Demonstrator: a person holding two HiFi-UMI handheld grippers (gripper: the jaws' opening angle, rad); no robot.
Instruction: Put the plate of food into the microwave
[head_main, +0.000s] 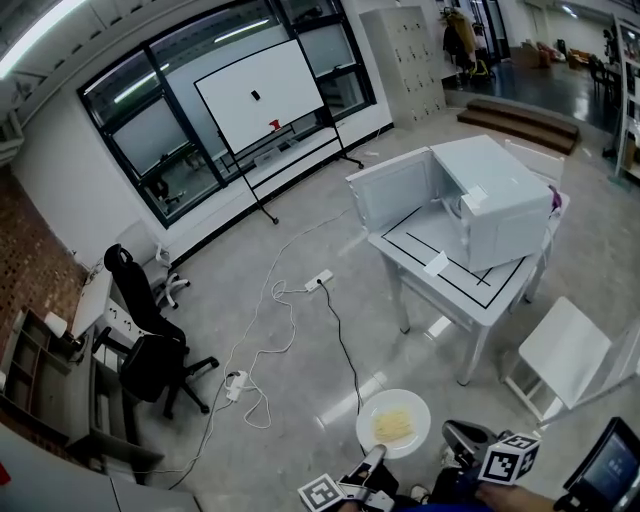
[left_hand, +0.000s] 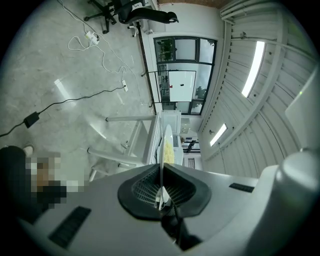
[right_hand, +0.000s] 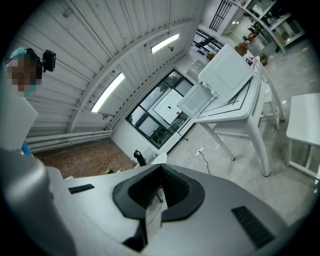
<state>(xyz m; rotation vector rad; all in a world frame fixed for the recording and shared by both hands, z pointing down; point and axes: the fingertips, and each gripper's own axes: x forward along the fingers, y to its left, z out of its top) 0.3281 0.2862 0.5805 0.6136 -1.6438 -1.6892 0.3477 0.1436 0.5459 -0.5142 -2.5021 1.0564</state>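
Plate of food (head_main: 393, 423), held level above the floor (head_main: 300, 385), lies well short of the microwave (head_main: 495, 205), which stands door-open on the table (head_main: 480, 295) ahead. Left tongs (left_hand: 162, 170) pinch its near rim; right tongs (right_hand: 160, 175), closed on nothing, hover beside.

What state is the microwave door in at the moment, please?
Open: the door stands swung out from the microwave, leaving its inside visible.

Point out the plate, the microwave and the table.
plate (head_main: 401, 400), head view, bare white rim.
microwave (head_main: 505, 190), head view, top of its body.
table (head_main: 428, 240), head view, bare tabletop before the microwave.
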